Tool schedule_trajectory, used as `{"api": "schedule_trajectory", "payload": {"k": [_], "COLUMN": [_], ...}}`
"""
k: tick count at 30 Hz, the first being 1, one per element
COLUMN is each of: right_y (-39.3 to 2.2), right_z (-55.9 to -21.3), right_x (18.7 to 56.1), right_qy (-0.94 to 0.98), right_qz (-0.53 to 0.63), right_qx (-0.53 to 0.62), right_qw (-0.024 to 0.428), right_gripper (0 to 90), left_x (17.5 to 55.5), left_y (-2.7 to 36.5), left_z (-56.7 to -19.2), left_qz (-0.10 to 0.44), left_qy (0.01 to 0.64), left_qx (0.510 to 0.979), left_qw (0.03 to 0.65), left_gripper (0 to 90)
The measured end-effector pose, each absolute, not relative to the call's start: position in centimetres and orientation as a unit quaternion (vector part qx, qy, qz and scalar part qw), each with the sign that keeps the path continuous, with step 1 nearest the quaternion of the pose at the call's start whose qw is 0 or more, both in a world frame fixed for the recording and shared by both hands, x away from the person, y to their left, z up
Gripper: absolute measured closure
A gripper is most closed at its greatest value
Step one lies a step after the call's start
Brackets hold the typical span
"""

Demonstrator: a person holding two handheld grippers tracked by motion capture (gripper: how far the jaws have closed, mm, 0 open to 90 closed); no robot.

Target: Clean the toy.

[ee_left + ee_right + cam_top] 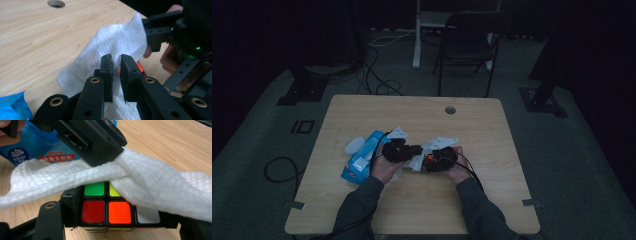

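Right now both grippers meet just ahead of the near edge of the light wooden desk [492, 165], about midway along it, with a person's hands wrapped around them. The right gripper [117, 225] has its black jaws clamped on a small colour-tiled puzzle cube [107, 210], whose green, yellow, red, orange and white tiles face its camera. Draped over the top of that cube lies a white embossed paper tissue [117, 42], its ends hanging off to both sides. The left gripper [116, 66] reaches in from the other side; its jaws stand a narrow gap apart with a fold of the tissue between them, and whether the pads press on it I cannot tell. In the right gripper view one black jaw of the left gripper bears down on the tissue above the cube. A blue plastic pack of tissues [360, 157] lies just beside the left hand [384, 167], toward the desk's left edge, near a small white lid-like piece [354, 145].
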State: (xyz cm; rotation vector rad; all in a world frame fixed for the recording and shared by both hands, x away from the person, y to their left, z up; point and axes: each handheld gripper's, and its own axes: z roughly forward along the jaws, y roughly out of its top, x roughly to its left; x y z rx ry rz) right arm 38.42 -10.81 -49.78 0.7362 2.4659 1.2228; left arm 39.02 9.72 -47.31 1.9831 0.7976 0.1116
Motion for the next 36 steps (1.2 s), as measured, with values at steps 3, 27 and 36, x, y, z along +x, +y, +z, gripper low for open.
{"api": "schedule_trajectory", "payload": {"k": [3, 27, 36], "right_y": [-10.8, -10.8, -11.1], "right_z": [-49.9, -49.8, -49.9], "right_x": [38.5, 38.4, 38.4], "right_qy": [0.857, 0.857, 0.856], "right_qz": [0.424, 0.427, 0.427], "right_qx": [0.256, 0.25, 0.253], "right_qw": [0.145, 0.144, 0.144], "right_gripper": [33.7, 33.7, 33.7], "left_x": [38.9, 38.6, 38.5], "left_y": [9.5, 7.0, 8.3], "left_z": [-47.4, -47.3, -46.3], "left_qz": [0.049, 0.016, 0.034], "left_qy": [0.322, 0.274, 0.287], "left_qx": [0.816, 0.836, 0.821], "left_qw": [0.477, 0.475, 0.493], "left_gripper": [81.6, 80.2, 72.9]}}
